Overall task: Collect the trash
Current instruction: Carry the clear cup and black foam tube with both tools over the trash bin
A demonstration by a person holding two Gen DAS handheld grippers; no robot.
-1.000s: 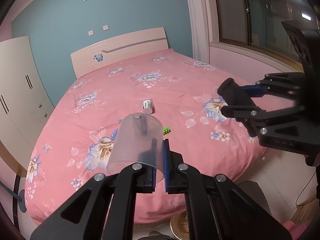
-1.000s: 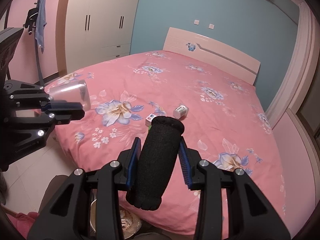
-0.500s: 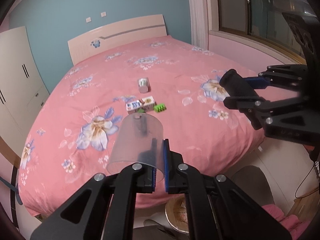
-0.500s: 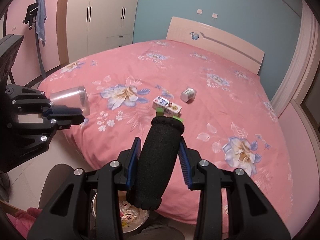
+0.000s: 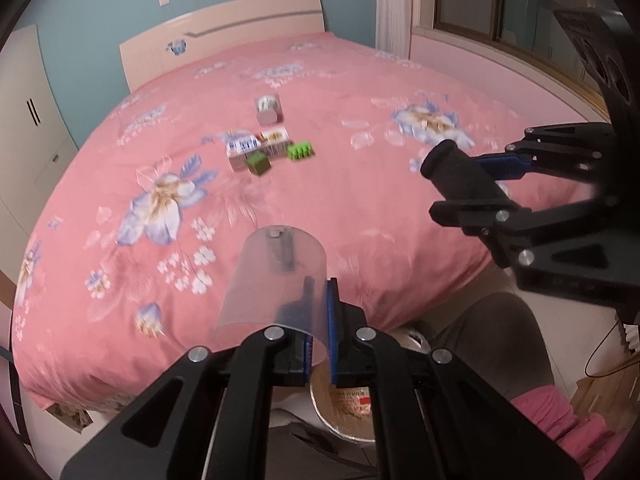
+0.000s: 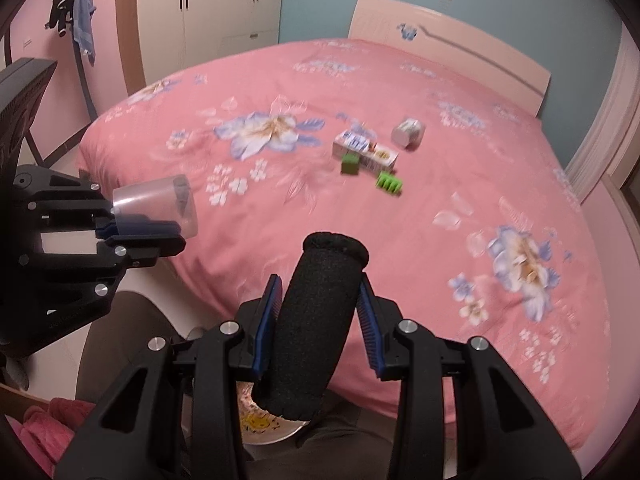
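Pink bed (image 5: 360, 208); mid-bed, light carton (image 5: 258, 148); left gripper (image 5: 319, 332) pinching flimsy clear cup (image 5: 276, 280) rim; right gripper (image 6: 318, 316) squeezing soft foam roll (image 6: 316, 320).

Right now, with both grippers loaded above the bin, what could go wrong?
1. The left gripper pinches only one wall of the clear cup; it may crumple or slip out.
2. The foam tube in the right gripper sits tilted and could miss the bin.
3. The carton and other litter remain far up the bed, a long reach.
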